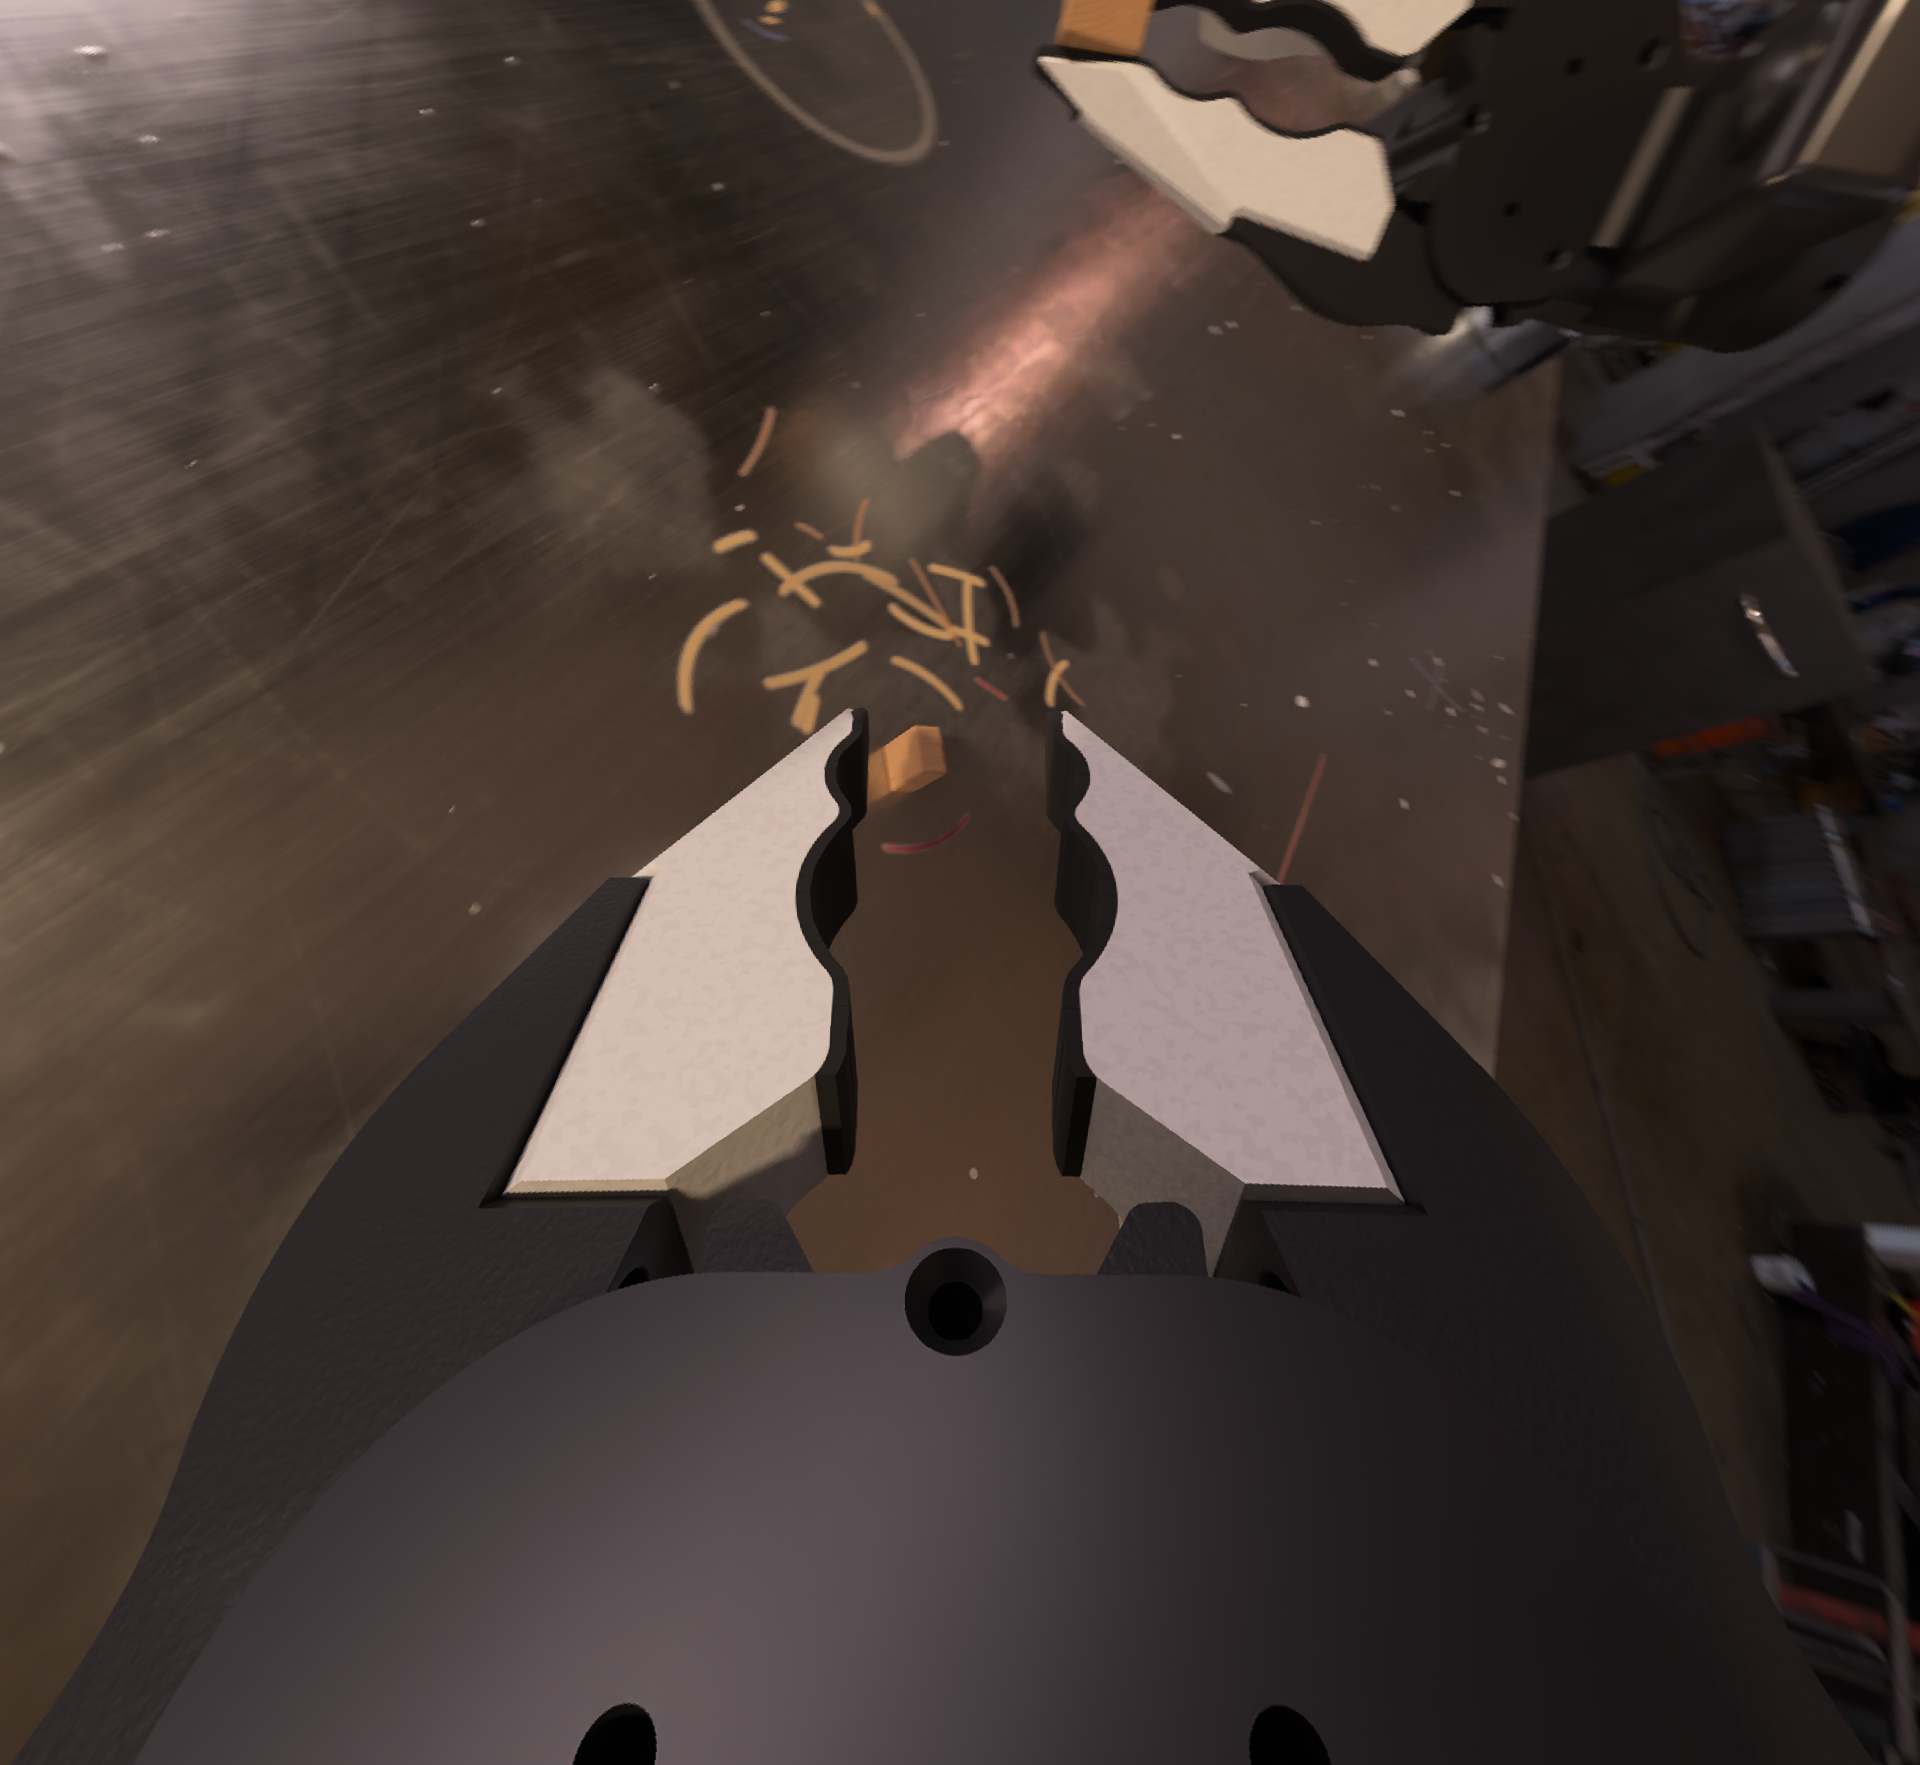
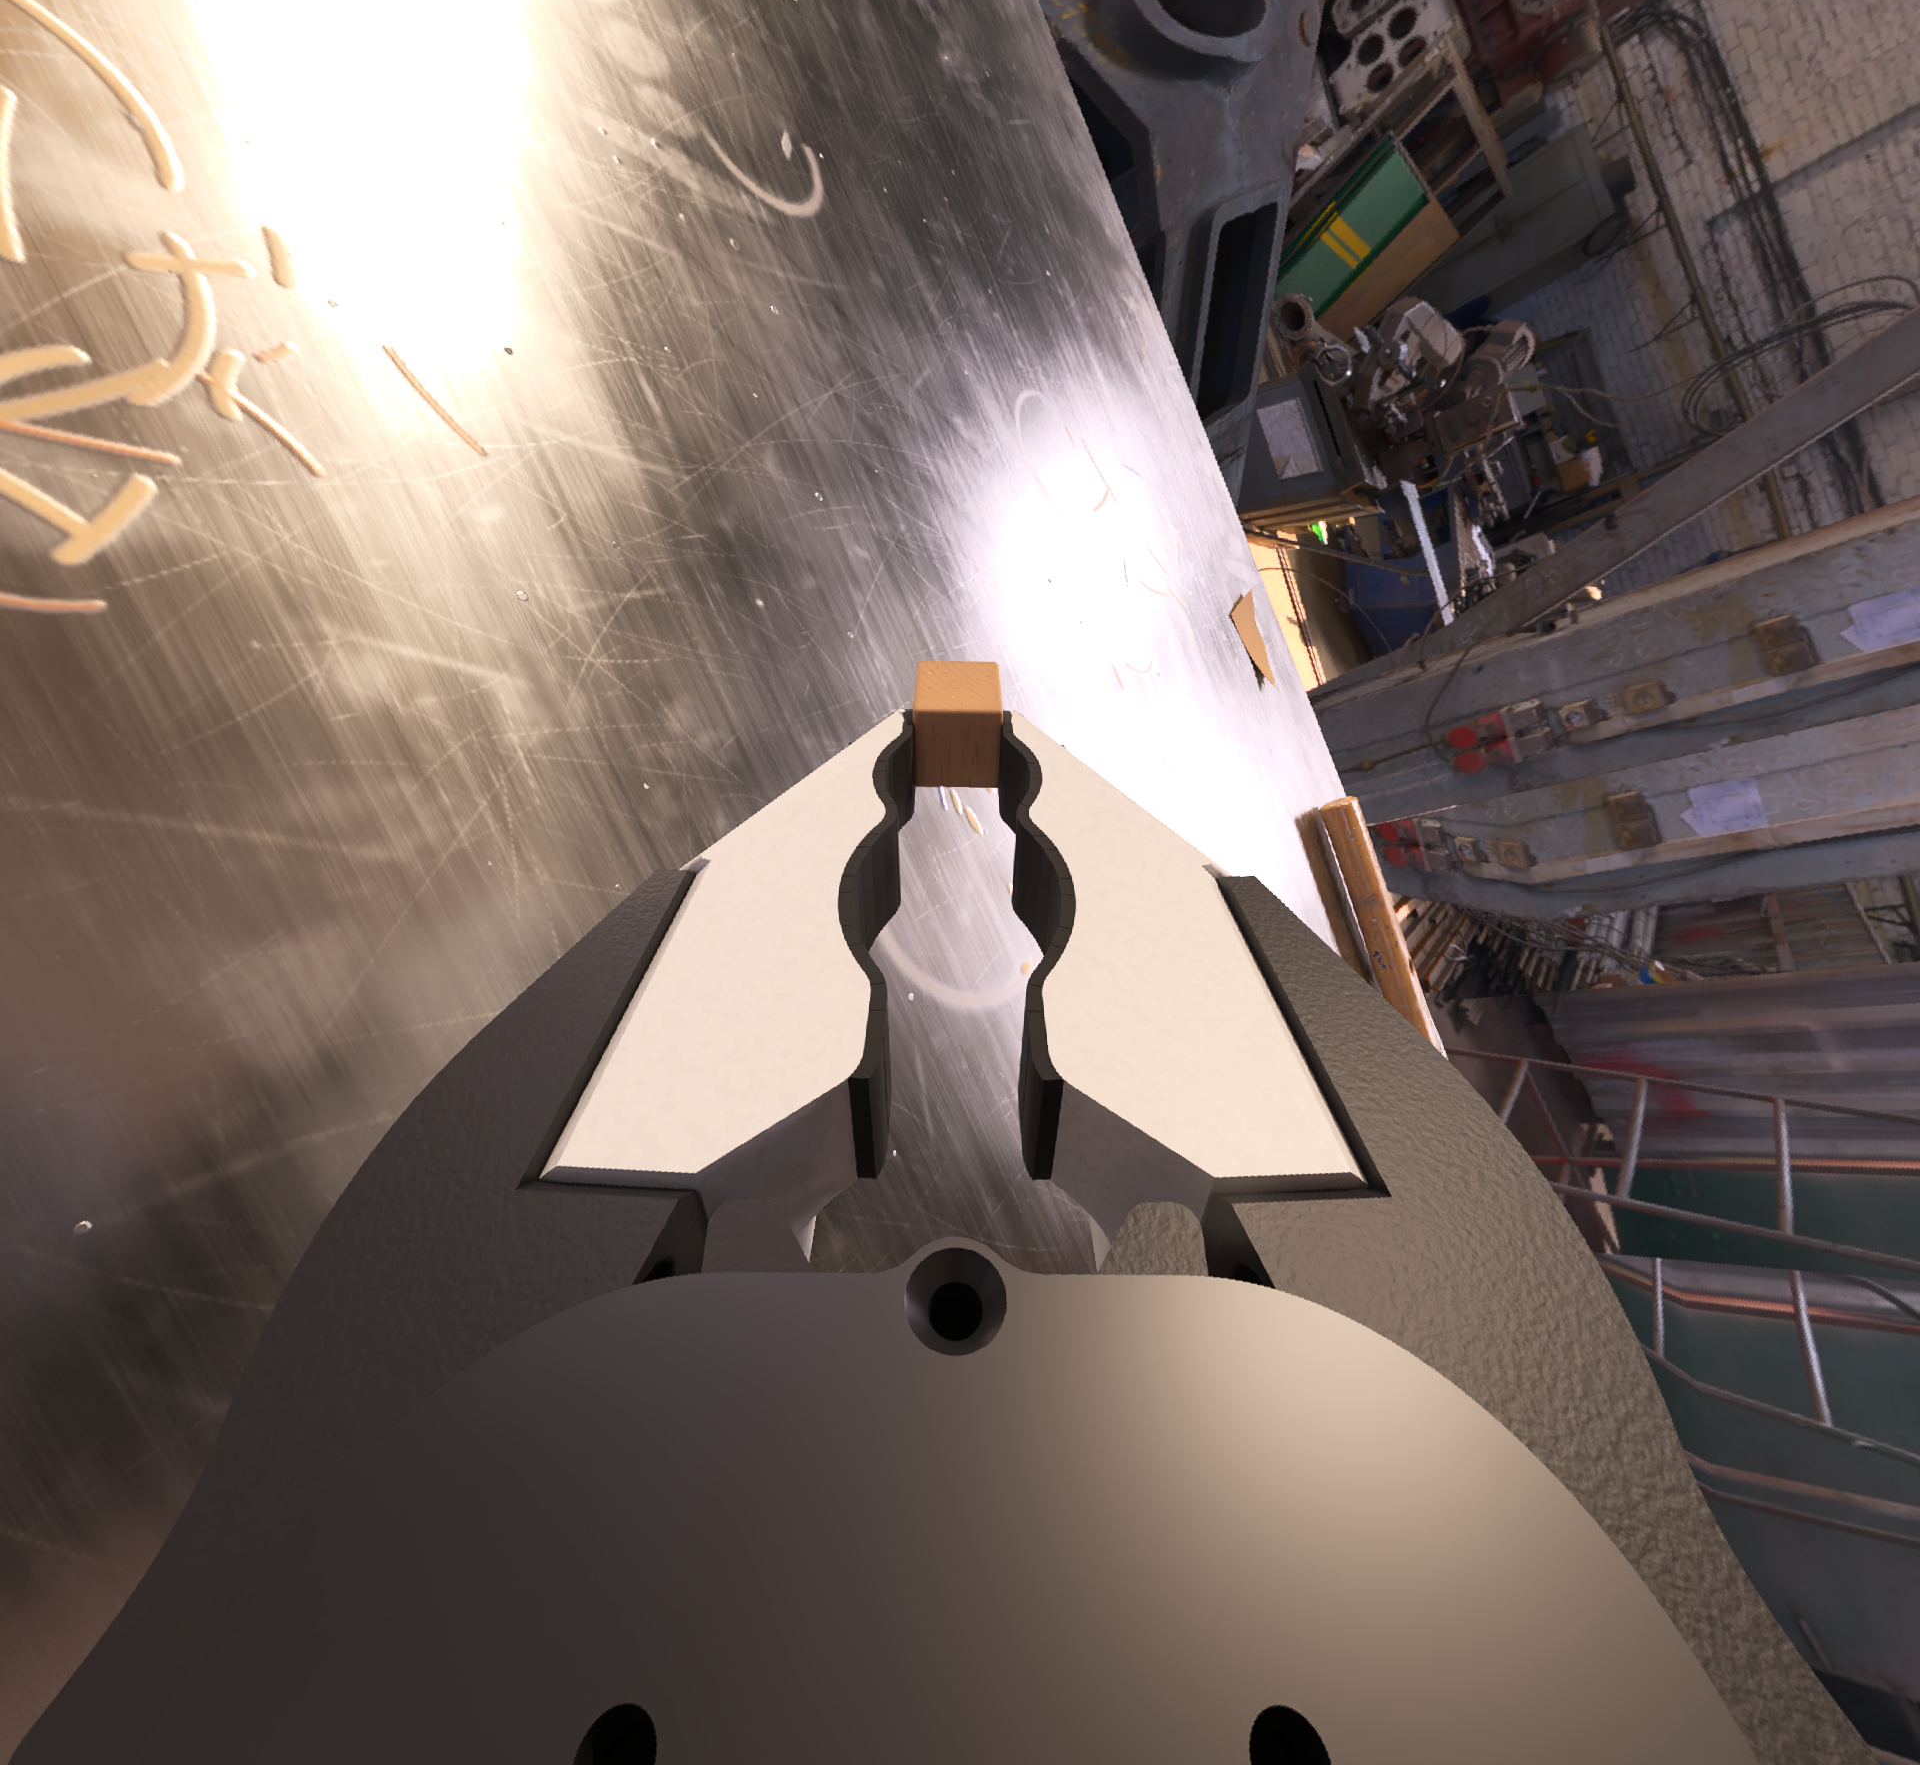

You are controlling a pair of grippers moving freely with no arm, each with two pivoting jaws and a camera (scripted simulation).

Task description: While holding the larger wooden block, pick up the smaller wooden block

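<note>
Fig.: My right gripper clamps larger wooden block at its tips, lifted. My left gripper gapes wide over metal tabletop; smaller wooden block sits w/in tips, toward 11 o'clock. Step: approach. Next, I judge: centre, descend, close.

Table: brushed metal, glossy, showing fine scratches everywhere and throwing hard glare at upper left of the right wrist view. Larger wooden block: pale matt wood, faint grain showing. Smaller wooden block: same matt orange-tan wood. Right gripper: fingers looking like cream matt plastic, finely speckled; dark body looking pebbled and rough. Left gripper: same cream pads, smooth dark satin housing.
</note>
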